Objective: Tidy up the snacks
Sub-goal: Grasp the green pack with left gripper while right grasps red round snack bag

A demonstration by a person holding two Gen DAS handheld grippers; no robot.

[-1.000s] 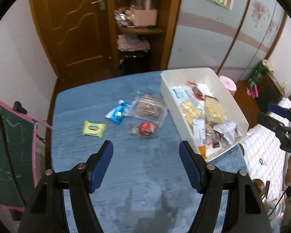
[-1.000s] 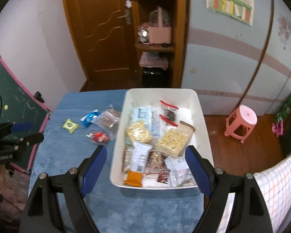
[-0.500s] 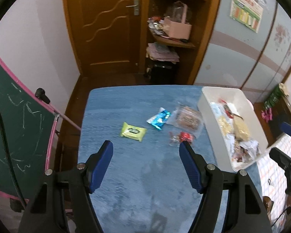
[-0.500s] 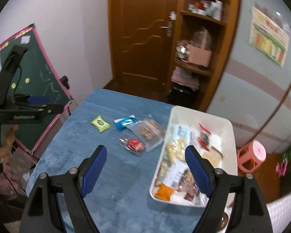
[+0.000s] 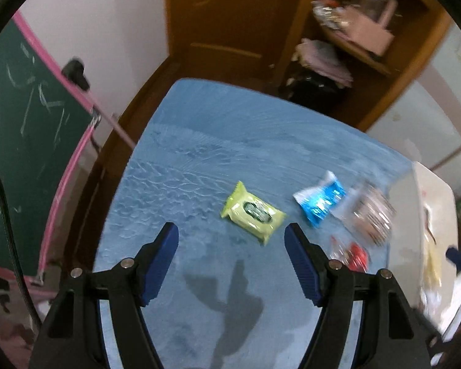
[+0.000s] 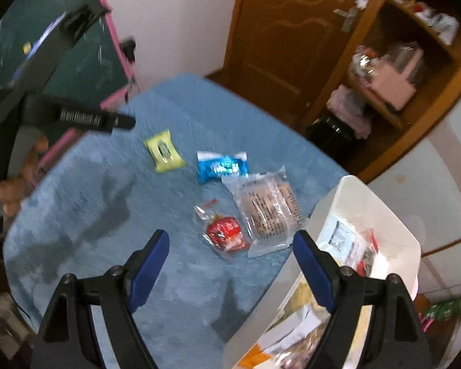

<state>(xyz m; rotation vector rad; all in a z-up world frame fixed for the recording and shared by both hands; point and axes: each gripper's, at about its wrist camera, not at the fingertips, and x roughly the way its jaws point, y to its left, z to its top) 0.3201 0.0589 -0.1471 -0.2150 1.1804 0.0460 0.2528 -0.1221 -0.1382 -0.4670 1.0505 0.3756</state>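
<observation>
Several loose snacks lie on the blue tablecloth (image 5: 218,160): a yellow-green pack (image 5: 252,211) (image 6: 164,154), a blue packet (image 5: 320,197) (image 6: 221,166), a clear pack of brown biscuits (image 6: 265,207) (image 5: 371,212) and a small red snack in clear wrap (image 6: 225,230) (image 5: 355,252). A white bin (image 6: 368,203) full of snacks stands at the right. My left gripper (image 5: 231,240) is open and empty, just short of the yellow-green pack. My right gripper (image 6: 231,246) is open and empty, just short of the red snack.
A green chalkboard with a pink frame (image 5: 30,92) stands left of the table. A wooden door (image 6: 292,30) and a shelf unit (image 6: 393,70) stand behind it. The left gripper's body (image 6: 61,113) shows at the left of the right wrist view.
Both grippers have swung left and come down closer to the table. The left one now faces the yellow-green pack, the right one the red snack. Both stay open.
</observation>
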